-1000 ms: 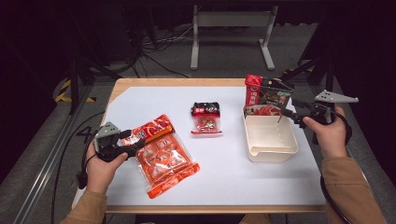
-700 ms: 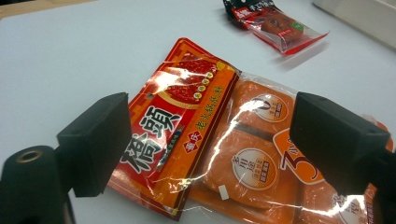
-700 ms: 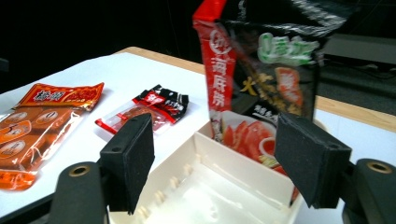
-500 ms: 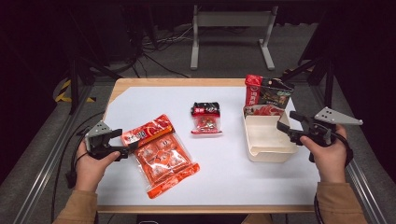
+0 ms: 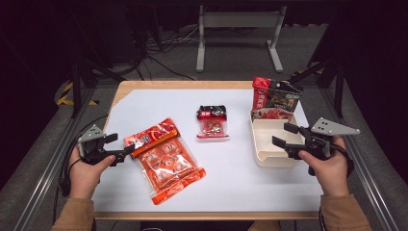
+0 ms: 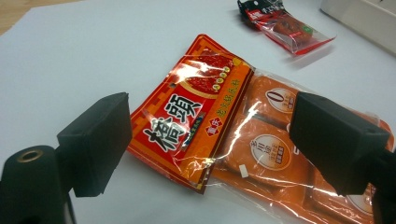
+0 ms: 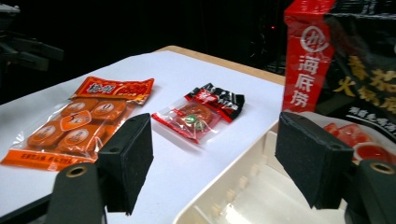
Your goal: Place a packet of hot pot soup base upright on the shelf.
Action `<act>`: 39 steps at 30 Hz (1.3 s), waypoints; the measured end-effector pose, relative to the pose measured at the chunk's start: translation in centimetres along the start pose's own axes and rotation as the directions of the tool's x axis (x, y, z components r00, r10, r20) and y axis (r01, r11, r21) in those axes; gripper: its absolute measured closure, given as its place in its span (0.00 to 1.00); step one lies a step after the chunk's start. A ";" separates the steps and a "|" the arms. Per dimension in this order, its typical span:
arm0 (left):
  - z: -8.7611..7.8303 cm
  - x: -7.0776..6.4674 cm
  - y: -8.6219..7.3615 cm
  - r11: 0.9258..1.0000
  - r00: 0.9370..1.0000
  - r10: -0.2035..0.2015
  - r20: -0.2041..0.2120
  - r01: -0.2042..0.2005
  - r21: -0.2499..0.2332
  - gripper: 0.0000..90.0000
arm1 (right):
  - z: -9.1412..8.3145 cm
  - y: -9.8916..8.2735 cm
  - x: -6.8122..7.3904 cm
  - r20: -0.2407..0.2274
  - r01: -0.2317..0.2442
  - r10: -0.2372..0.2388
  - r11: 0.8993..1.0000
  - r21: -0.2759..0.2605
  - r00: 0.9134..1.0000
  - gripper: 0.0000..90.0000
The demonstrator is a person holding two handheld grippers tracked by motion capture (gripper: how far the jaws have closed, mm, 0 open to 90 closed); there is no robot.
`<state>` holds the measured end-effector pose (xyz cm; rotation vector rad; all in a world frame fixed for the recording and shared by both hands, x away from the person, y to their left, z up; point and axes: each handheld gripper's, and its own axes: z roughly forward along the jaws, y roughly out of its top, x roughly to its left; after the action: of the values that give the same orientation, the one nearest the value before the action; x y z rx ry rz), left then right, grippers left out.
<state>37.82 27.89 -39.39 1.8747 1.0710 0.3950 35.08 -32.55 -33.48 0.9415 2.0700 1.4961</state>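
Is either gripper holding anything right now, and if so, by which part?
Nothing is held. The left gripper stands open over the orange snack bag; the right gripper is open by the white tray.

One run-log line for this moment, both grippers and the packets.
left gripper: open, jaws just opening, at orange snack bag | right gripper: open, empty, over white tray | small red packet: untouched

Tan sleeves; black grippers, grey three-cornered plates, square black jaws, trailing black cables.

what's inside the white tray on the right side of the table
A red-and-black packet stands at the far end of the white tray; the rest looks empty. The packet hides the bottom under it.
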 end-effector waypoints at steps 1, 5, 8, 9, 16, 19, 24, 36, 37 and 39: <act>0.0 0.2 0.0 1.000 1.000 0.001 -0.011 -0.001 -0.004 0.16 | 0.1 0.0 0.2 -0.003 0.002 -0.002 1.000 0.002 1.000 0.31; -0.1 0.6 -0.1 1.000 1.000 -0.016 -0.019 0.016 -0.013 0.17 | 0.5 -0.5 1.3 -0.034 0.007 -0.007 1.000 0.009 0.999 0.31; 0.0 0.9 -0.1 0.999 0.999 -0.028 -0.020 0.027 -0.024 0.17 | 1.1 -1.1 2.2 -0.053 0.008 -0.008 1.000 0.003 0.999 0.32; 0.1 0.9 -0.1 0.998 0.999 -0.046 -0.019 0.046 -0.032 0.18 | 1.3 -1.3 2.4 -0.058 0.011 -0.011 1.000 0.009 0.998 0.33; 0.7 1.4 0.0 0.991 0.994 -0.096 -0.060 0.089 -0.100 0.19 | 2.5 -2.1 3.6 -0.092 0.013 -0.011 1.000 0.021 0.996 0.33; 1.0 1.6 0.0 0.990 0.993 -0.099 -0.069 0.091 -0.105 0.19 | 2.7 -2.3 3.8 -0.097 0.020 -0.018 1.000 0.024 0.995 0.33; 1.5 1.8 -0.1 0.990 0.983 -0.097 -0.154 0.080 -0.116 0.20 | 3.5 -2.6 4.4 -0.115 0.030 -0.026 0.999 0.035 0.993 0.32; 3.0 3.0 -0.6 0.990 0.979 -0.120 -0.166 0.105 -0.097 0.17 | 4.8 -3.5 4.9 -0.151 0.036 -0.026 0.997 0.063 0.988 0.32; 3.3 3.1 -0.7 0.990 0.978 -0.124 -0.166 0.110 -0.091 0.17 | 4.8 -3.5 4.9 -0.151 0.036 -0.026 0.997 0.063 0.988 0.32; 3.8 3.4 -0.8 0.989 0.978 -0.134 -0.157 0.122 -0.084 0.16 | 5.0 -3.6 5.1 -0.153 0.038 -0.027 0.997 0.068 0.988 0.32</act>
<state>41.74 28.71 -42.58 1.7200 1.2619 0.5124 34.00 -26.26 -38.25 0.8384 2.2476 1.5293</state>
